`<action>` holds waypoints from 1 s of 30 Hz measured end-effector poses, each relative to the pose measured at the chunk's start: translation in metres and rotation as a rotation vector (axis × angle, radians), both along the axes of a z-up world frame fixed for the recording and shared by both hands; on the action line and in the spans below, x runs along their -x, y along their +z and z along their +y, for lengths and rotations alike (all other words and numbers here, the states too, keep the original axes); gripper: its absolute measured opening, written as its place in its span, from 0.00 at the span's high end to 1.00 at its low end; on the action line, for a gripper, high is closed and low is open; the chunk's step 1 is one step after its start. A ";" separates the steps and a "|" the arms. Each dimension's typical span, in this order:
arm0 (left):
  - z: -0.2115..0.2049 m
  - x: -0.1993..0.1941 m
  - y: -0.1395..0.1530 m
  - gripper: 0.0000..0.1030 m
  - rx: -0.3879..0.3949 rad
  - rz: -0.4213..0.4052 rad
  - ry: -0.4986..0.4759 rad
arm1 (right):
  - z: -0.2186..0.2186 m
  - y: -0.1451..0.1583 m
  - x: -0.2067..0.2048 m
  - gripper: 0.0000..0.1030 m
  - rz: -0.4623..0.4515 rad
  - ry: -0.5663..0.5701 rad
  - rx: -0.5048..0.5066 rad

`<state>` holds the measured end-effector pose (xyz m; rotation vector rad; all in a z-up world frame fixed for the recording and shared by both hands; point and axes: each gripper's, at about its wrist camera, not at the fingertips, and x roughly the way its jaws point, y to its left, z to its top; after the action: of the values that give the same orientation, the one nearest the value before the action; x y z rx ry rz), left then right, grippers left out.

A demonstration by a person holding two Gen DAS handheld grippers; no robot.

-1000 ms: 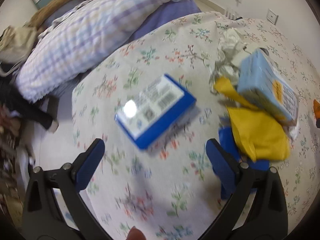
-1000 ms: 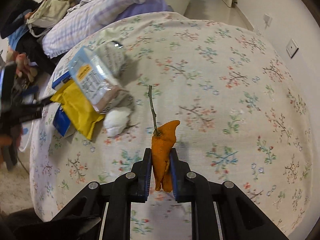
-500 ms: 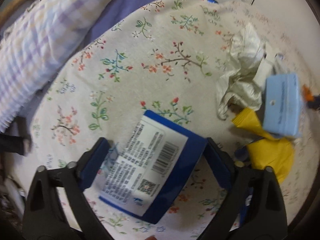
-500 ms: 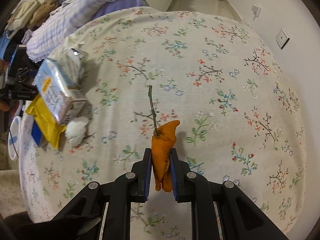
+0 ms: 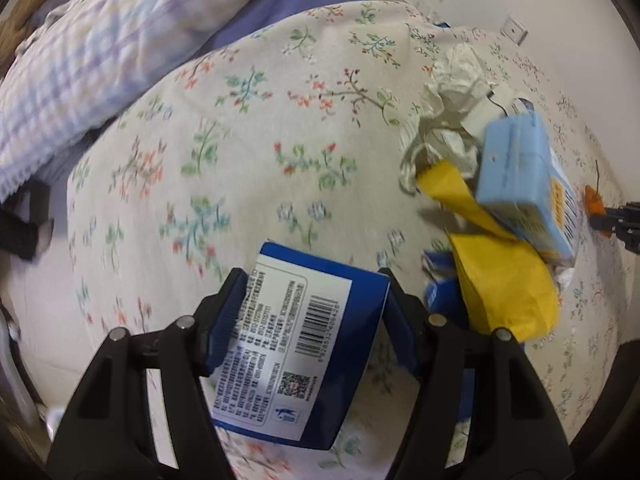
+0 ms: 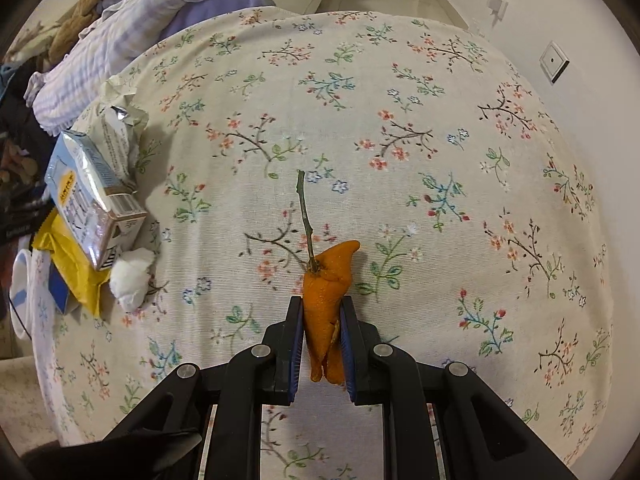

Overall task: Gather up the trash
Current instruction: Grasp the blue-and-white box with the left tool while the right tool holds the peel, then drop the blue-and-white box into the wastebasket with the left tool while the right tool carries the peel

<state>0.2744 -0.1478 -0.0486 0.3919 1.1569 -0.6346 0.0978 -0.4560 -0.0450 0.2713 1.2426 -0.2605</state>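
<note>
With the right gripper point(image 6: 320, 344) clamped on the orange peel point(image 6: 326, 304), the left gripper point(image 5: 310, 316), its jaws just closing, now grips the blue box point(image 5: 296, 344) lying on the bedspread point(image 5: 260, 128) at 6 o'clock; next, lift it clear toward the trash pile point(image 5: 500, 216) at 3 o'clock.

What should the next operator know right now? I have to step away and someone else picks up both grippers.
Left gripper: jaws have just been closing around the blue box, pads at its sides; confirm the grip before lifting.
Right gripper: shut on the orange peel with its stem, held over the floral bedspread.
Trash pile at the bed's edge: light blue carton, yellow bag, crumpled paper wrapper, white tissue wad.
Done: peel picked up. Left: secure the box, collect the pile. No bin is visible.
</note>
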 end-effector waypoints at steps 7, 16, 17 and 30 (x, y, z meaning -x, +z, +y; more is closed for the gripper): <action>0.046 0.040 0.005 0.36 0.006 0.018 0.171 | 0.031 0.016 -0.003 0.83 -0.033 0.061 -0.012; 0.063 0.095 0.023 0.36 0.009 -0.003 0.251 | 0.076 0.034 -0.006 0.83 -0.066 0.123 0.002; 0.067 0.101 0.025 0.36 0.017 -0.006 0.265 | 0.083 0.035 -0.007 0.83 -0.067 0.135 0.000; 0.125 0.122 0.035 0.36 0.044 -0.015 0.368 | 0.179 0.041 -0.028 0.83 -0.087 0.300 0.036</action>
<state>0.1521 -0.0228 -0.0134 0.1395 1.1615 -0.3337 0.1259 -0.2768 -0.0041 0.0622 1.1740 -0.0118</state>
